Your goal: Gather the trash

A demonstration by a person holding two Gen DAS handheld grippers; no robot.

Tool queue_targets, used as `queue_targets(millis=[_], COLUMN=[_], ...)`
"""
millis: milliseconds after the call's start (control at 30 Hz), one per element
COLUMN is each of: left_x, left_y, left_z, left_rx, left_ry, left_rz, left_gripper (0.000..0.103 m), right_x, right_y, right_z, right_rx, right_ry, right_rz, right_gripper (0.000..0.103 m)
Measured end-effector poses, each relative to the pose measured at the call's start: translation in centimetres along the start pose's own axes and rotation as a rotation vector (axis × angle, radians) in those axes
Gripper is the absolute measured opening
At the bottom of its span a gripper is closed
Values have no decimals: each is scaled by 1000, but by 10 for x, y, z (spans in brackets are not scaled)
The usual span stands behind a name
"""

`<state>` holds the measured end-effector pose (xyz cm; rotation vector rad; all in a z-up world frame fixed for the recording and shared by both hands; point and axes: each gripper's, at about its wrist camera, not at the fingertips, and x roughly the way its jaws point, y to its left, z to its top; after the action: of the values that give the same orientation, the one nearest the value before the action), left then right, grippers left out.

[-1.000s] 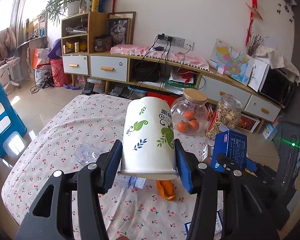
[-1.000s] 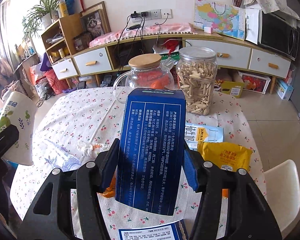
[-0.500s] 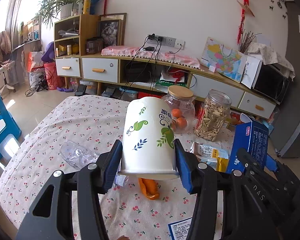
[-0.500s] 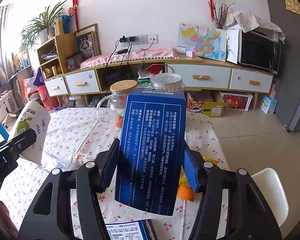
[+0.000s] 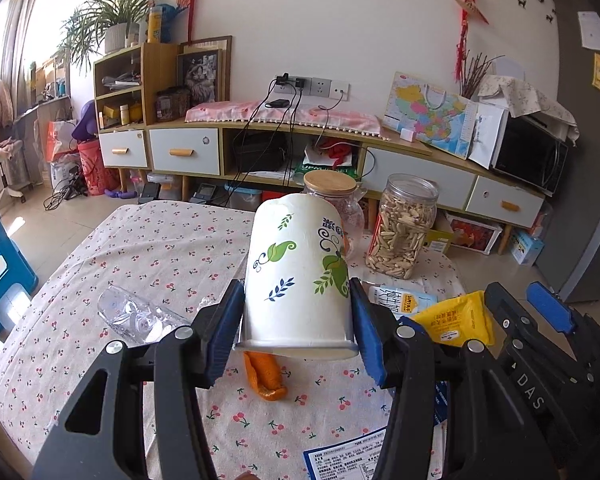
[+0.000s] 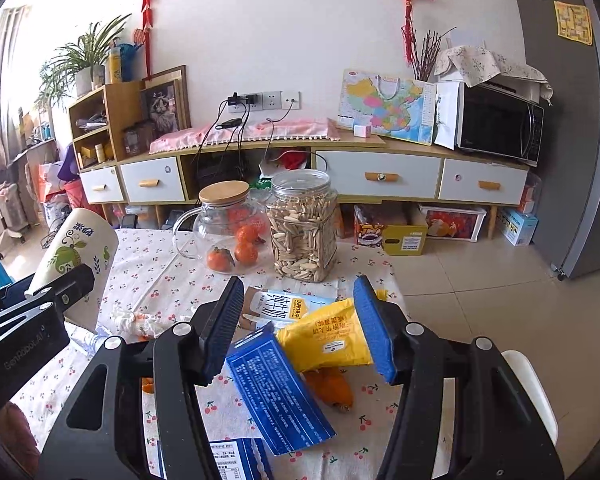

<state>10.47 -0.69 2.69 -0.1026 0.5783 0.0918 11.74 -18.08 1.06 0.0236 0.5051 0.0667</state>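
My left gripper (image 5: 296, 332) is shut on a white paper cup (image 5: 298, 276) with green leaf prints, held upside down above the table; the cup also shows in the right wrist view (image 6: 76, 248). My right gripper (image 6: 300, 328) is open, and the blue carton (image 6: 280, 392) lies tilted below its fingers, free of them. A yellow snack bag (image 6: 332, 336), a milk pouch (image 6: 280, 304), orange peel (image 5: 266, 376), a crushed clear bottle (image 5: 136, 316) and a crumpled wrapper (image 6: 134, 322) lie on the cherry-print tablecloth (image 5: 140, 256).
A glass jug with oranges (image 6: 228, 232) and a jar of seeds (image 6: 304, 224) stand at the table's far side. Another blue box (image 5: 352, 456) lies at the near edge. A white chair (image 6: 528, 392) is at the right, a blue stool (image 5: 0, 264) at the left.
My right gripper has opened and let go of the blue carton, which has dropped and tipped over below the fingers. My left gripper still holds the cup.
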Motion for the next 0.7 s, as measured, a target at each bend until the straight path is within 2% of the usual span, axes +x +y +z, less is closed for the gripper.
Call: queue_targets(millis=[100,233,267,300,333,500,567,700], left_x=[0,0,0,0,-1,0,1,1], left_y=[-8,-12,-12,-12,-9,6,14,24], left_z=[0,0,0,0,-1,1,1,2], left_rx=[4,4,2,3,4,-7,-16,-17], left_ry=[-6,-11,-10,-9,-8,10,17,27], left_rz=[-10,-10,-9,-6,-2,11,14,17], left_gripper=[52,52,52,52,52,53,53,53], right_x=[-1,10,16,25,34,85,98,109], right_y=[-8,-17,-17,-15,-13,13,27,47], right_z=[-2,-7,-8,-11,-15,-34,-43,-53], right_rx=[2,15,14,5,1,-84,-156,-294], right_ry=[10,84,124,172,205,390,433,448], right_rz=[-5,9,22,39,64,211,250,286], right_gripper=[49,49,60,81,87,89,89,89])
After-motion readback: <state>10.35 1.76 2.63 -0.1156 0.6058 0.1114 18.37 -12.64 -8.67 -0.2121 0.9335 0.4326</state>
